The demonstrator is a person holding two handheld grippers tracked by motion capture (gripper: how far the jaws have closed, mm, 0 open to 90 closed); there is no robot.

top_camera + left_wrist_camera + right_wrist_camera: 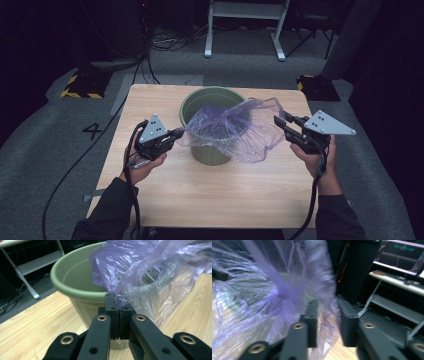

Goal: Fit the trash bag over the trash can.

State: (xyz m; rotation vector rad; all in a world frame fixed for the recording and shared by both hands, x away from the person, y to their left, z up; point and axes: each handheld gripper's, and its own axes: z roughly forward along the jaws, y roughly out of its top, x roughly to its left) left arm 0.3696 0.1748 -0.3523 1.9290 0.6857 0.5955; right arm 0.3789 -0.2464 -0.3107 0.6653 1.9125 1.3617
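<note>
A thin, translucent purple plastic bag (235, 127) hangs stretched and crumpled across a round, pale green bin (210, 150) that stands upright on the wooden table (200, 195), midway between its left and right edges and close to the far edge. One part of the film sinks into the bin's open mouth; the rest spills over the rim and down the outer wall toward the table's right edge, its lower folds near the wood.
</note>
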